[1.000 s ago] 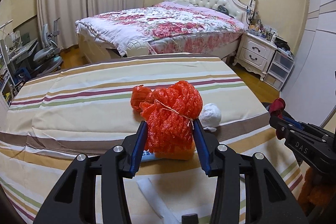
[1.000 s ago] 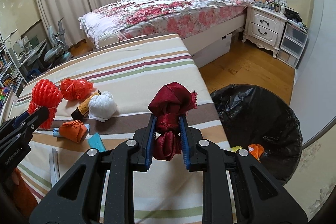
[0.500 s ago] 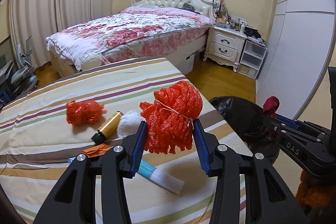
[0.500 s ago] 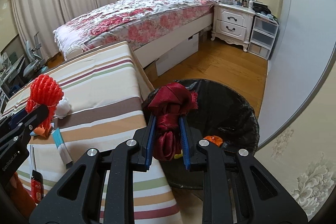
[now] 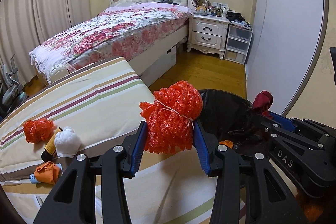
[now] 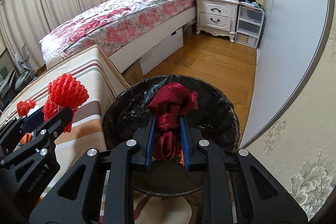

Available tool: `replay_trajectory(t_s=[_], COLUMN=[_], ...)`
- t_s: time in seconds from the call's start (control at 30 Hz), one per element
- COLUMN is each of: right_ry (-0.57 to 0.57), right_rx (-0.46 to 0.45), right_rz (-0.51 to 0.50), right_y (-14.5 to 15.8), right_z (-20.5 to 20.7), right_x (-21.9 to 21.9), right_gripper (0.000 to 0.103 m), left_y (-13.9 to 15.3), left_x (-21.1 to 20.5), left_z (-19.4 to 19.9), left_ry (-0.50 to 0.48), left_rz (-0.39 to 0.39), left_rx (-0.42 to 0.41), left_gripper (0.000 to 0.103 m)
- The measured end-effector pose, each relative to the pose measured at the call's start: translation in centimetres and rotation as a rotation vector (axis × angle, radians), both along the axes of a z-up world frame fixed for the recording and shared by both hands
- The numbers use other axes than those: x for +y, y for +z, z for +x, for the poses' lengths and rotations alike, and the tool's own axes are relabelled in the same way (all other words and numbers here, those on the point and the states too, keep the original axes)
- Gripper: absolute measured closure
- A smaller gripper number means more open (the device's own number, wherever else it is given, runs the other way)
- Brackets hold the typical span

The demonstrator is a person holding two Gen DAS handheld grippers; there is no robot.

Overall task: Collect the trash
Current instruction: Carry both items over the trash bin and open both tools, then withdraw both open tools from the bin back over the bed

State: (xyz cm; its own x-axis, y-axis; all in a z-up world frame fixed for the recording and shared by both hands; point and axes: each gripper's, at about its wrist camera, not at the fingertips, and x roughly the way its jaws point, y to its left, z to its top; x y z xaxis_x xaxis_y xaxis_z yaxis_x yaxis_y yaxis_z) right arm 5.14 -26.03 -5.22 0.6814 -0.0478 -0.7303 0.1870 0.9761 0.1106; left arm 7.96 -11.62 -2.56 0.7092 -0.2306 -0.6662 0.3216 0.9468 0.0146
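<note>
"DAS" is printed on the right gripper, "GenRobot.AI" on the left gripper (both partly legible). The right fingers pinch a dark red knotted cloth over the black-lined trash bin. The left fingers clamp a red mesh bundle above the striped desk's edge, beside the bin.

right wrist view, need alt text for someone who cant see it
The right hand-held gripper clamps a knotted dark red cloth above a black-lined trash bin. At left, the left hand-held gripper holds a red foam net over a striped table.
</note>
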Motion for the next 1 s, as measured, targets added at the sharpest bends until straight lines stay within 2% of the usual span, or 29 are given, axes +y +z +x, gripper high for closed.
replay_trajectory(t_s=[0.17,0.23,0.3,0.33,0.37,0.4,0.7,0.83,1.0], right_ry=[-0.015,-0.020,-0.026,-0.031,-0.036,-0.042,-0.070,-0.064,-0.025], right_rx=[0.009,0.012,0.013,0.012,0.009,0.005,0.004,-0.008,-0.019], right_rz=[0.011,0.015,0.020,0.023,0.025,0.025,0.027,0.028,0.029], right_y=[-0.6,-0.8,-1.0,-1.1,-1.1,-1.1,-0.9,-0.4,0.2], right_z=[0.9,1.1,1.1,1.1,1.1,1.0,0.5,0.4,0.0], right_x=[-1.1,-1.3,-1.6,-1.7,-1.9,-1.9,-2.5,-1.8,-0.1], right_gripper=[0.080,0.079,0.072,0.064,0.058,0.057,0.055,0.051,0.050], left_y=[-0.6,-0.9,-1.2,-1.3,-1.3,-1.4,-0.5,0.2,1.0], left_x=[-1.2,-1.6,-1.7,-1.7,-1.8,-1.7,-1.2,-0.1,2.1], left_z=[1.2,1.3,1.4,1.5,1.5,1.5,1.2,0.5,-0.5], left_ry=[-0.004,-0.002,0.000,0.002,0.005,0.007,0.021,0.038,0.073], left_rz=[0.025,0.034,0.041,0.042,0.041,0.038,0.036,0.040,0.048], left_rx=[0.002,0.004,0.012,0.017,0.018,0.017,0.000,-0.010,-0.022], left_gripper=[0.058,0.053,0.048,0.040,0.037,0.034,0.027,0.026,0.026])
